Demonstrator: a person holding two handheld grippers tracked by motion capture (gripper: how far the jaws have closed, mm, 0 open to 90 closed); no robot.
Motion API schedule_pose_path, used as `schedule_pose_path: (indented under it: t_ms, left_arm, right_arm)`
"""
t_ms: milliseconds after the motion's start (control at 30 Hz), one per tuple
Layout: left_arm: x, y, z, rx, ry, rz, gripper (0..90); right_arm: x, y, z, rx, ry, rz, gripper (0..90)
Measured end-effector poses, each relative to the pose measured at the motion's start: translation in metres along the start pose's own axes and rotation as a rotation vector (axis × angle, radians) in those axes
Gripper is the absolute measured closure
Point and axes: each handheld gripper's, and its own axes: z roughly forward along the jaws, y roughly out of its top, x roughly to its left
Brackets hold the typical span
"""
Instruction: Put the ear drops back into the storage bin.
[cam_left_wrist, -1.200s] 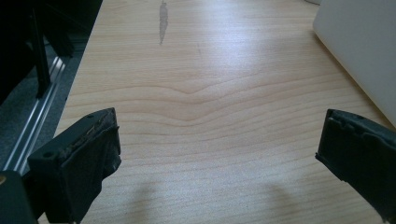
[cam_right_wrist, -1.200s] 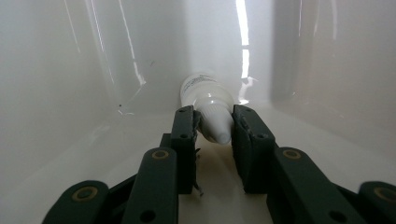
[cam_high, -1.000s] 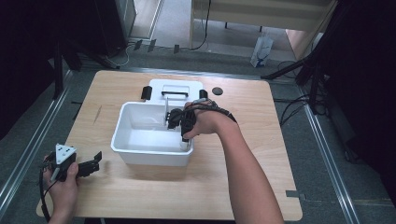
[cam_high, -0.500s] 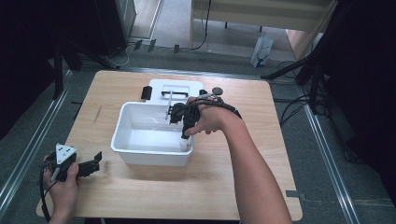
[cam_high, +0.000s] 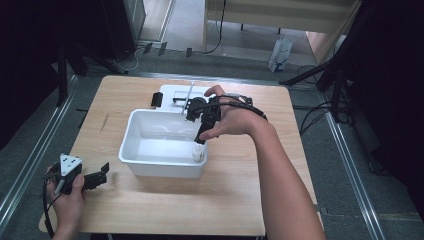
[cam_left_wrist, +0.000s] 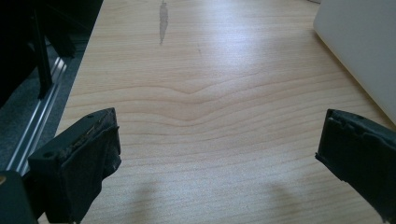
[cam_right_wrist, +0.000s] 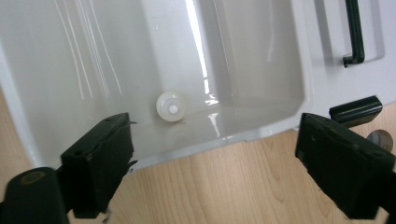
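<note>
One white tub (cam_high: 150, 155) at frame centre holds one small white bottle (cam_high: 199, 153); one white lid (cam_high: 172, 93) (with two black clips) lies behind; two grippers.

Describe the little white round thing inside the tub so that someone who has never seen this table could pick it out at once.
Start at the white rectangular plastic tub in the middle of the light wooden table. Look in its near right corner, below the right hand-held gripper, whose jaws are open: the small translucent white round cap stands there against the wall. It is the one loose thing in the tub.
</note>
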Motion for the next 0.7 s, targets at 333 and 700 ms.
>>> schedule_pose_path:
  t_ms: [333, 700]
  left_arm:
    - [0.000, 0.000, 0.000, 0.001, 0.001, 0.001, 0.0]
    - [0.000, 0.000, 0.000, -0.001, 0.002, 0.002, 0.0]
  right_arm:
    - [-0.004, -0.032, -0.014, -0.011, -0.022, 0.054, 0.0]
    - [-0.002, -0.064, -0.011, -0.014, -0.047, 0.080, 0.0]
